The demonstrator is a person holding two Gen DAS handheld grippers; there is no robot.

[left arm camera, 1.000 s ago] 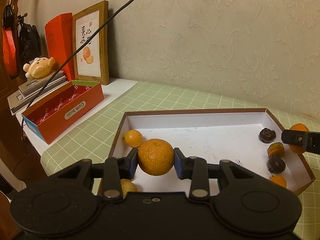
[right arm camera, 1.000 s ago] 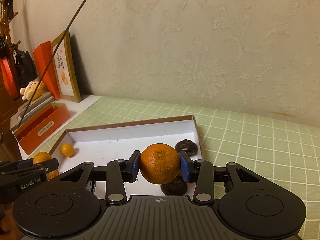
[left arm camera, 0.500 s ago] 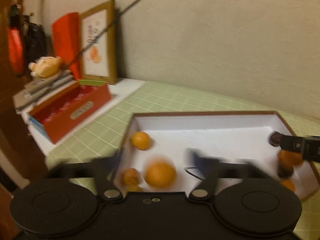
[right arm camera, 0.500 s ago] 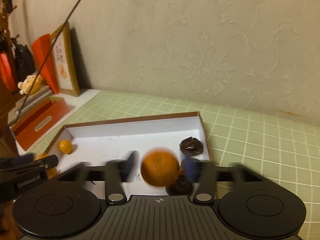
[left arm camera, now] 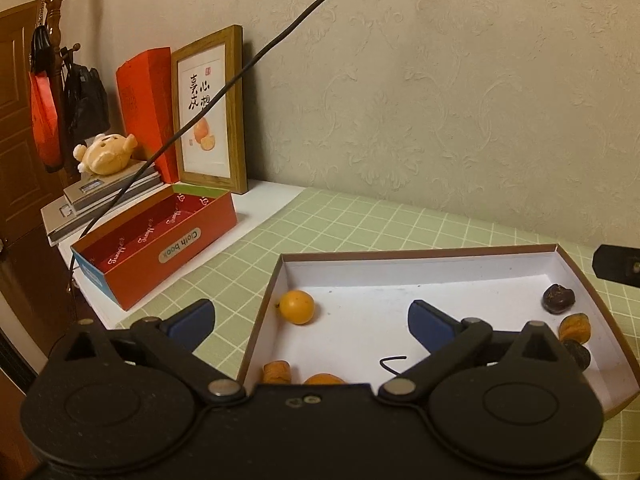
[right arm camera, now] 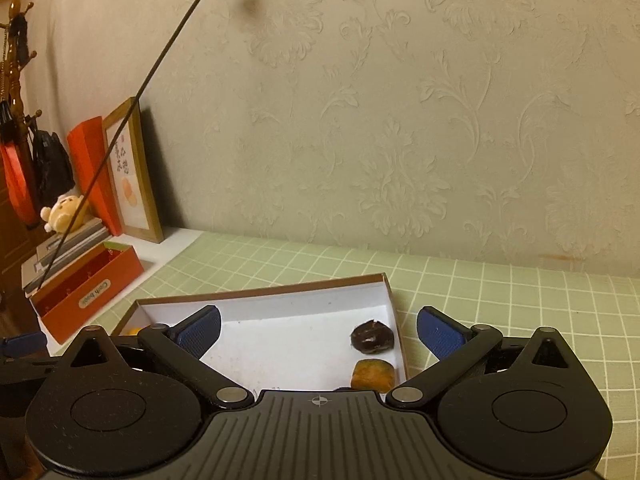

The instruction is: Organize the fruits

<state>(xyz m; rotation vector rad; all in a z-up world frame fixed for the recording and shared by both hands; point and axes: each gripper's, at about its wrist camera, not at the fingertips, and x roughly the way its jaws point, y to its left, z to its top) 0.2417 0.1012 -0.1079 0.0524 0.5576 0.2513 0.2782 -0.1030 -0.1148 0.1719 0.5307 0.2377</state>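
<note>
A shallow white box with a brown rim lies on the green checked tablecloth; it also shows in the right wrist view. My left gripper is open and empty over the box's left end. A small orange lies there, with two more orange fruits at the near edge, partly hidden. My right gripper is open and empty over the box's right end. A dark wrinkled fruit and a brownish-orange fruit lie below it. These also show at the right in the left wrist view.
A red open box marked "Cloth book" stands left of the white box. Behind it are a framed picture, a red carton, stacked books and a plush toy. A black cable hangs across. The wall is close behind.
Both grippers have opened and let go of their oranges, which dropped into the box. Both grippers have lifted and pulled back a little.
</note>
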